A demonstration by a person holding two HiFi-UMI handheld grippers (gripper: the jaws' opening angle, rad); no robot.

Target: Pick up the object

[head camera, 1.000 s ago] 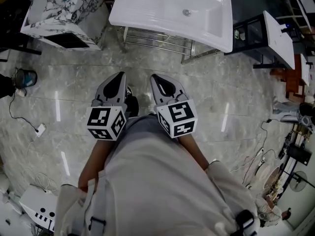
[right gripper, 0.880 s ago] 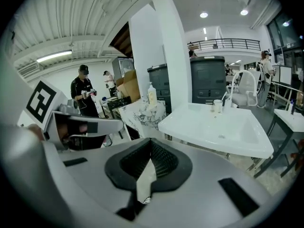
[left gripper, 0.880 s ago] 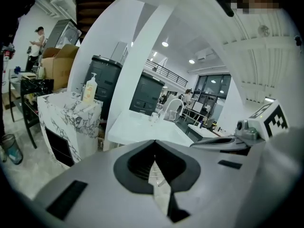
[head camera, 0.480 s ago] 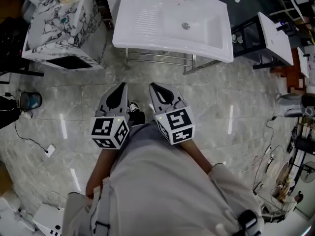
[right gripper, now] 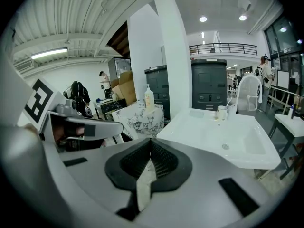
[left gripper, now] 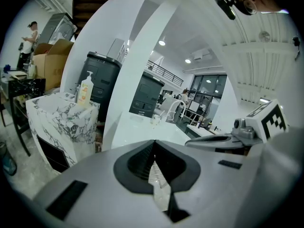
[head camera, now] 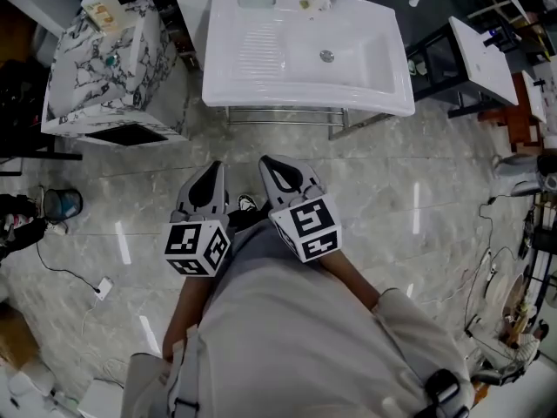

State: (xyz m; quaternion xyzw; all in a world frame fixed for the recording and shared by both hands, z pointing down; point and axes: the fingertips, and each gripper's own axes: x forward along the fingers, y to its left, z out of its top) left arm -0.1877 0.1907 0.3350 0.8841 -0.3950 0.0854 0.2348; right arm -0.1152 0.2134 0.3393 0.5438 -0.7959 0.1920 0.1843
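Right claw [right gripper: 151, 144] is pressed together with nothing in it, and left claw [left gripper: 154, 144] is the same, tips meeting and empty. Both ride side by side, tucked in close to the person [head camera: 287, 320] and pointing forward over bare floor [head camera: 392, 190]. Straight ahead of them, well apart, stands the white sink [head camera: 228, 84]. No object is singled out, but the likely one, I'd say, is the small pale cup [right gripper: 222, 112] on the sink's far rim, ahead and a touch right of the right claw. Ahead-left of the left claw is a marble-patterned cabinet [head camera: 96, 68] carrying a pump bottle [head camera: 98, 9]. That cup looks stiff, light and glossy, so it's probably slippery and breakable. Best bet is to spread a claw wide, then pinch one wall over the rim or span the body low, and squeeze gently.
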